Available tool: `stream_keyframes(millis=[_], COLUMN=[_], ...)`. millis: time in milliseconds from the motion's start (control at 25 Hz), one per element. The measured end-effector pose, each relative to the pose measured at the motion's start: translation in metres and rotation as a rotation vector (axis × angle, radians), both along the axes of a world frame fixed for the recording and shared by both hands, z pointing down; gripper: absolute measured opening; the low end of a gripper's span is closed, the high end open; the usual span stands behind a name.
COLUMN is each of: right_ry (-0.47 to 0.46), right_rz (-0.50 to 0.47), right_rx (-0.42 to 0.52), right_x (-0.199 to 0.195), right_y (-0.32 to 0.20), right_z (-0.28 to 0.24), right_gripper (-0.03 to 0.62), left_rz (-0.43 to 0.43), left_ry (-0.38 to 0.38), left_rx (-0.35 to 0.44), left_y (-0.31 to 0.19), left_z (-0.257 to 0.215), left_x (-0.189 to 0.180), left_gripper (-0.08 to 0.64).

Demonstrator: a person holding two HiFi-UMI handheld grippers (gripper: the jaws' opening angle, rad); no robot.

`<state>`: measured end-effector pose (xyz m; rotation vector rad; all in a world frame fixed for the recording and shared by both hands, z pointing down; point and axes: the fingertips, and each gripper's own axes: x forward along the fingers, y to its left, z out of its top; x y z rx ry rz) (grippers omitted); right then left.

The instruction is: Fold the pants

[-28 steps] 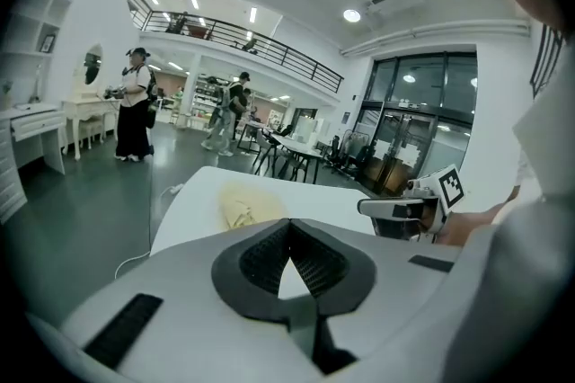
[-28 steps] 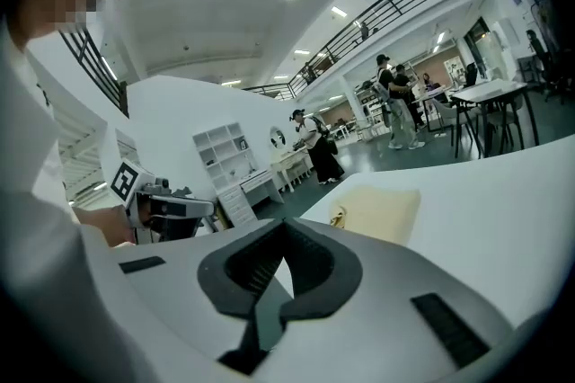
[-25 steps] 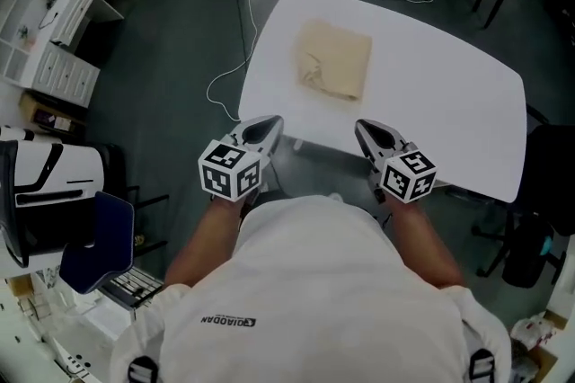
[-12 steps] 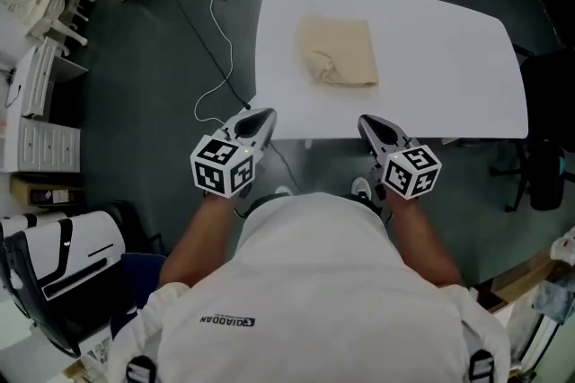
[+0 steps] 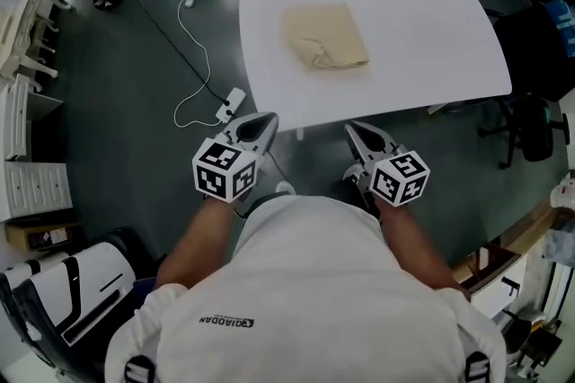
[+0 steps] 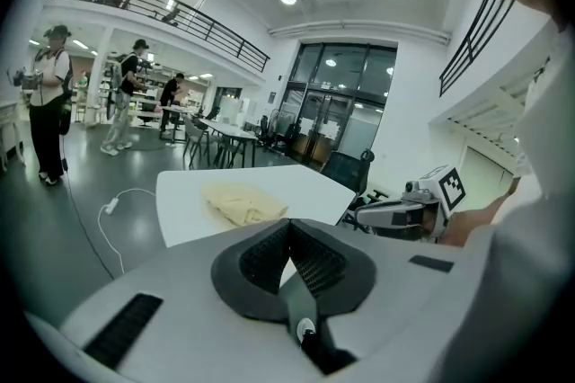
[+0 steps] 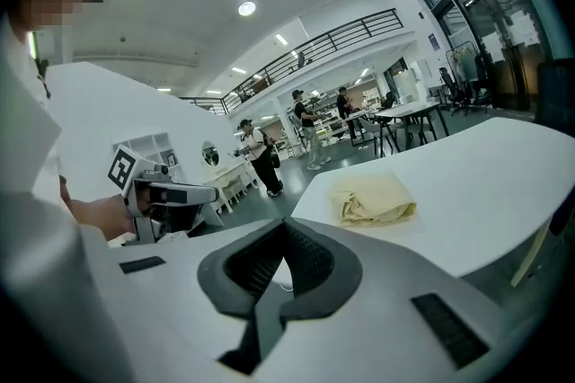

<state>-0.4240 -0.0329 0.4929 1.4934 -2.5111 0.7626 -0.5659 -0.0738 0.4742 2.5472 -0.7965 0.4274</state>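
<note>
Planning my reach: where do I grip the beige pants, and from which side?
Probably the rumpled near edge of the pants, approached from the near side of the table: raised folds there offer something to pinch, while the rest lies flat.

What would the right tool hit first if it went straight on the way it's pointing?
Probably the near edge of the table: the shut right tool aims at it, though depth is unclear and it might pass just under. The pants lie right of that line.
</note>
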Motion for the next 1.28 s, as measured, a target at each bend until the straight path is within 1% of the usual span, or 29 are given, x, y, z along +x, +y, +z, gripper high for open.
stream_keyframes(millis=[200, 520, 1280], right_ry=[0.021, 0.032, 0.037], right_rz=[0.021, 0.019, 0.005], right_rx=[-0.013, -0.011, -0.014], right_x=[0.005, -0.003, -0.007], right_y=[0.012, 0.021, 0.020], right_z=[0.009, 0.007, 0.010], right_gripper=[0.018, 0.018, 0.018], left_rz=[0.024, 0.023, 0.031], left_ry=[-0.001, -0.005, -0.007], left_rx=[0.009, -0.007, -0.008], left_y=[0.009, 0.018, 0.021], left_z=[0.002, 0.008, 0.010], left_x=[0.004, -0.002, 0.000], left_gripper=[0.026, 0.026, 0.026])
